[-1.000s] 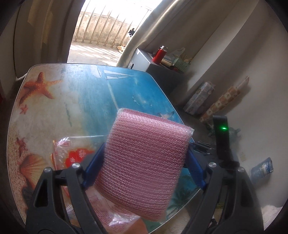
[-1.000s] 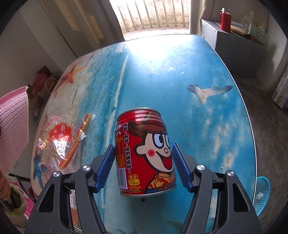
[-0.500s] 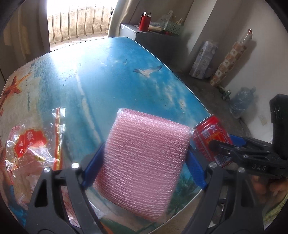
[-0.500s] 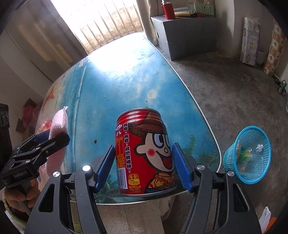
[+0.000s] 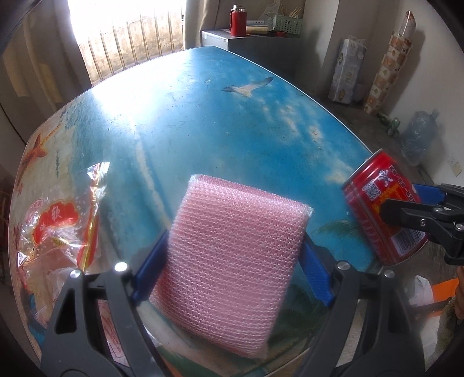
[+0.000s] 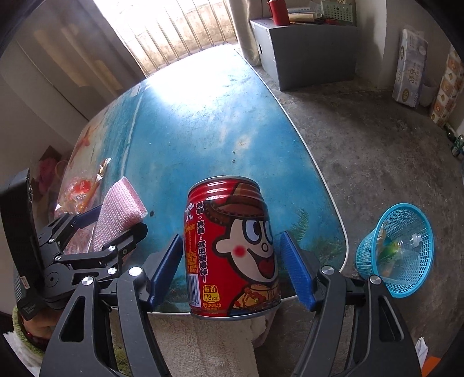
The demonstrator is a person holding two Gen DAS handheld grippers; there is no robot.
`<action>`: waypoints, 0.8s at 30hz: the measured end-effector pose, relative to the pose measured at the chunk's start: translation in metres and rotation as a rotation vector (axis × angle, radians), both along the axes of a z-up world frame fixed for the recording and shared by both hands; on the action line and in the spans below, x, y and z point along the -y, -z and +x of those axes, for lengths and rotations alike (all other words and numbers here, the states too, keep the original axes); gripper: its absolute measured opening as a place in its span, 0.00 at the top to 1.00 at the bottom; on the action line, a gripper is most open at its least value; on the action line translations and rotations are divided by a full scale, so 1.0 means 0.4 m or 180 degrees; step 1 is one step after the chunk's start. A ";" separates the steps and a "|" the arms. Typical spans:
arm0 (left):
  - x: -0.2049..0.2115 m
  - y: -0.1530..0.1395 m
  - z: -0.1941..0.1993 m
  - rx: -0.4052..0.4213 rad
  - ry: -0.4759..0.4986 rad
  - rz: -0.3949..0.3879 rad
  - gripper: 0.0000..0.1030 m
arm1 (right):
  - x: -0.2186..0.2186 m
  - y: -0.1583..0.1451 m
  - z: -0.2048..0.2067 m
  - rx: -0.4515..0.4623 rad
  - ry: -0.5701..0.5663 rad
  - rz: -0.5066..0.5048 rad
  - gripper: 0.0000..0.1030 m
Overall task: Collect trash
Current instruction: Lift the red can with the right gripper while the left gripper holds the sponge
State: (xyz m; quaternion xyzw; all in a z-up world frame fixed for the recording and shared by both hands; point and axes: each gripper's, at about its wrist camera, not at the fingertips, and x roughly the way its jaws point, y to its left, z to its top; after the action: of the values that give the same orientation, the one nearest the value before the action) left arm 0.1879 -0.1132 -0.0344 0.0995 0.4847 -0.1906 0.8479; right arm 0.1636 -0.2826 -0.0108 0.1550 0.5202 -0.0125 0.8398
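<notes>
My left gripper [image 5: 232, 261] is shut on a pink bubble-wrap pad [image 5: 232, 255] and holds it above the near edge of the ocean-print table [image 5: 203, 116]. It also shows in the right wrist view [image 6: 116, 220]. My right gripper [image 6: 232, 261] is shut on a red drink can [image 6: 232, 249] with a cartoon face, held near the table's near right corner; the can shows in the left wrist view [image 5: 382, 208]. A clear plastic wrapper with red print [image 5: 58, 220] lies on the table at the left. A blue mesh trash basket [image 6: 397, 249] stands on the floor to the right.
A grey cabinet [image 6: 307, 52] with a red flask [image 5: 237, 17] stands beyond the table. Packs of tissue [image 6: 410, 66] lean on the right wall. A water jug [image 5: 417, 136] sits on the concrete floor. The basket holds a bottle and scraps.
Both grippers have swung right toward the table's near right edge with their loads. The can and pad have come closer side by side; the basket shows larger.
</notes>
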 end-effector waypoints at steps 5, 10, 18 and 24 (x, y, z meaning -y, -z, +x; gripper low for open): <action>0.014 0.005 0.001 0.0011 0.0014 0.0049 0.22 | -0.005 0.006 0.009 -0.0046 -0.0036 0.0011 0.33; 0.018 0.005 -0.001 0.0027 0.0034 0.0080 0.22 | -0.001 0.009 0.019 -0.0055 -0.0010 0.0065 0.32; 0.022 0.010 0.003 0.0029 0.0051 0.0092 0.21 | -0.006 0.012 0.031 -0.0082 0.0038 0.0092 0.32; 0.020 0.009 0.003 0.0030 0.0048 0.0078 0.21 | 0.003 -0.012 0.019 -0.0013 0.0093 0.0106 0.32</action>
State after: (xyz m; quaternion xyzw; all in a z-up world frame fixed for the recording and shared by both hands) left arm 0.1890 -0.1212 -0.0382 0.1144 0.4823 -0.1906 0.8474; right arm 0.1712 -0.2838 -0.0061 0.1766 0.5198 -0.0164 0.8357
